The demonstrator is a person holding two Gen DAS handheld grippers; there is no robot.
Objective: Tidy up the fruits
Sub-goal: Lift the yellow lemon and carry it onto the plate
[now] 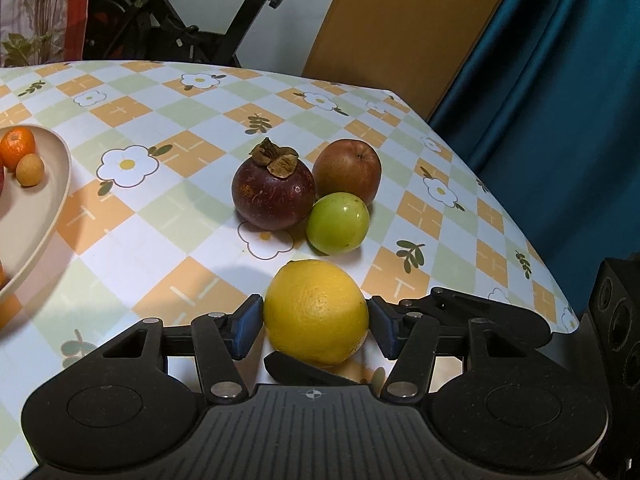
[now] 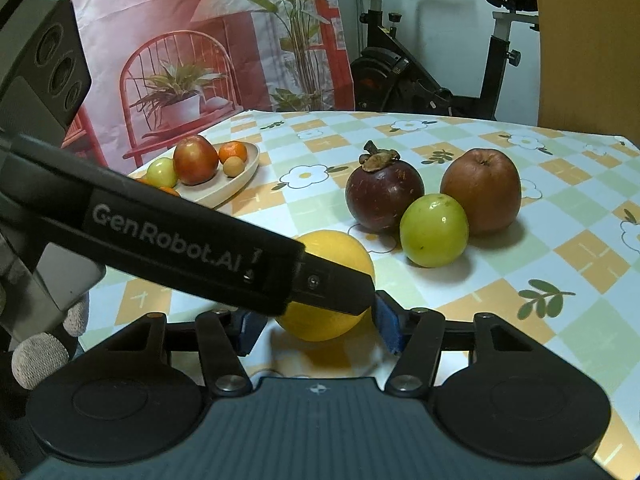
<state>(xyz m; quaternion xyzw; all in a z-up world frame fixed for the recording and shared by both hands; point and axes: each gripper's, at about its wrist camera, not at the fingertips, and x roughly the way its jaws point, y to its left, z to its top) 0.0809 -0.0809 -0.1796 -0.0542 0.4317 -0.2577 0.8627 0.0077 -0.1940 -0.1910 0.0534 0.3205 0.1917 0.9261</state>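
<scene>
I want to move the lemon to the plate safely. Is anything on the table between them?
Nothing visible blocks the way. The tablecloth between the lemon and the plate is bare. The mangosteen, green fruit and apple sit behind the lemon, off that path.

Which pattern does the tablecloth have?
The tablecloth has orange, pale green and white checks with white flowers and leaf sprigs; the left wrist view shows it best.

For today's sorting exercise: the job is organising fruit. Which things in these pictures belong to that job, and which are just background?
Belongs to the job:
lemon
mangosteen
brown apple
green fruit
plate, already holding fruit
left gripper

Just background:
exercise bike
teal curtain
plant backdrop
</scene>
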